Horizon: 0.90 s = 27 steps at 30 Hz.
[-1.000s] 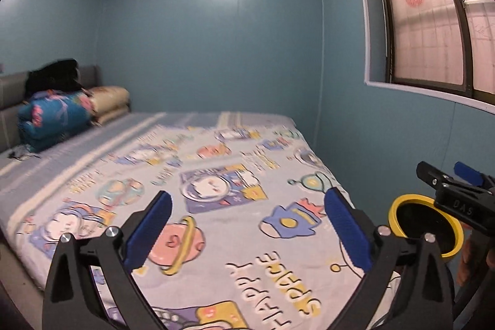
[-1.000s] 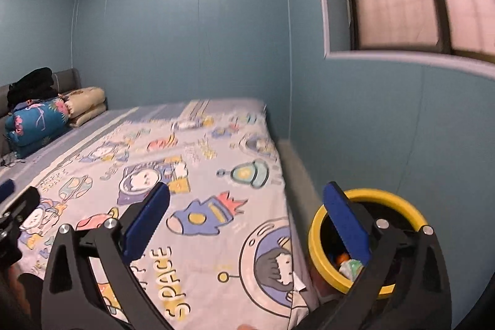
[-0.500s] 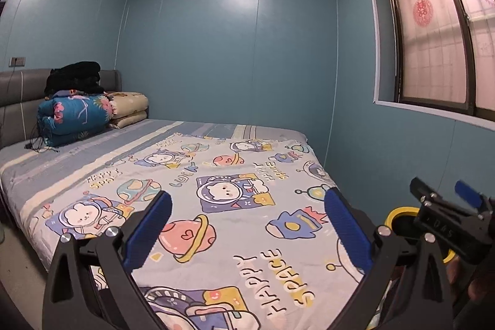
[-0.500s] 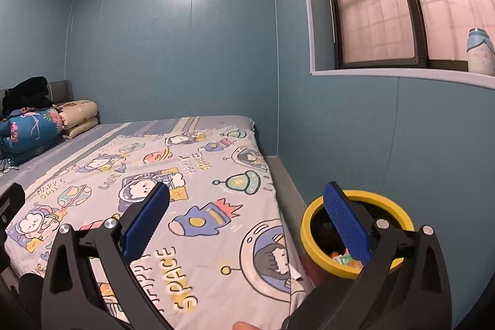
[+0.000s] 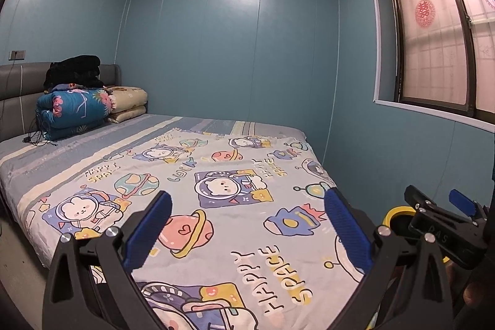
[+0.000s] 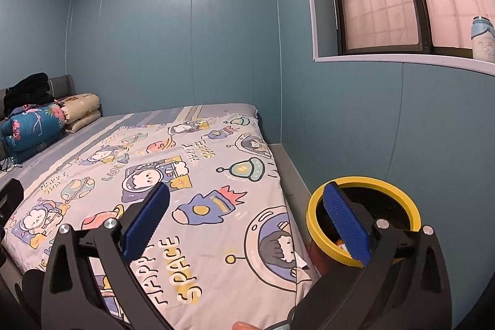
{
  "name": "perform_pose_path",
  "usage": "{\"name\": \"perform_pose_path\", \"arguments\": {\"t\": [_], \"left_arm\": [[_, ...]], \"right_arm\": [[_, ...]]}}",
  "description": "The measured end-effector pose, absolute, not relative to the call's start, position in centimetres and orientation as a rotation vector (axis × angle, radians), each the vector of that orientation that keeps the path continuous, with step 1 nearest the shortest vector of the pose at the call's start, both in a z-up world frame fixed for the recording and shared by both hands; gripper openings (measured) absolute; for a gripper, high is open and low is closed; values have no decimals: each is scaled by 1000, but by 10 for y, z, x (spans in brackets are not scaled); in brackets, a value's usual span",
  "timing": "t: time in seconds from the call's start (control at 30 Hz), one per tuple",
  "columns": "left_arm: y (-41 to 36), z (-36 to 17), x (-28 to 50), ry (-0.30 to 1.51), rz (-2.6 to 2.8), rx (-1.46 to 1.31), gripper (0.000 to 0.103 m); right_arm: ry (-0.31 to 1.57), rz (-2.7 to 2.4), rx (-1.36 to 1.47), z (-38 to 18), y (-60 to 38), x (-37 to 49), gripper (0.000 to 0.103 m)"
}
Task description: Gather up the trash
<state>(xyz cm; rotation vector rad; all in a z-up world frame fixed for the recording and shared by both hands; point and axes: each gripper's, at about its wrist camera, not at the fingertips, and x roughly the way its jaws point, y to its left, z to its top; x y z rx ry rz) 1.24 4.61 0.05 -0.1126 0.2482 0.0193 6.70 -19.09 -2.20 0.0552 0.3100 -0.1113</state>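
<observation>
A yellow-rimmed round bin stands beside the bed's right edge, with a bit of orange and pale trash showing inside. My right gripper is open and empty; its right finger overlaps the bin's near rim in this view. My left gripper is open and empty above the foot of the bed, which has a cartoon space-print cover. In the left wrist view the bin peeks out behind the right gripper's black body. No loose trash shows on the bed.
Folded quilts and dark clothes lie by the grey headboard. A black cable lies near them. Blue walls close in behind and right. A bottle stands on the window sill. A narrow ledge runs between bed and wall.
Both views have tilted upward and pulled back from the bed, showing more ceiling and window. Both grippers stayed open and empty.
</observation>
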Motion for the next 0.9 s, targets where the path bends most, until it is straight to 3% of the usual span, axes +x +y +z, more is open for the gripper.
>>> {"name": "perform_pose_path", "arguments": {"t": [0.9], "left_arm": [[45, -5, 17, 275, 0, -113, 95]], "right_arm": [[343, -115, 62, -27, -192, 71, 95]]}}
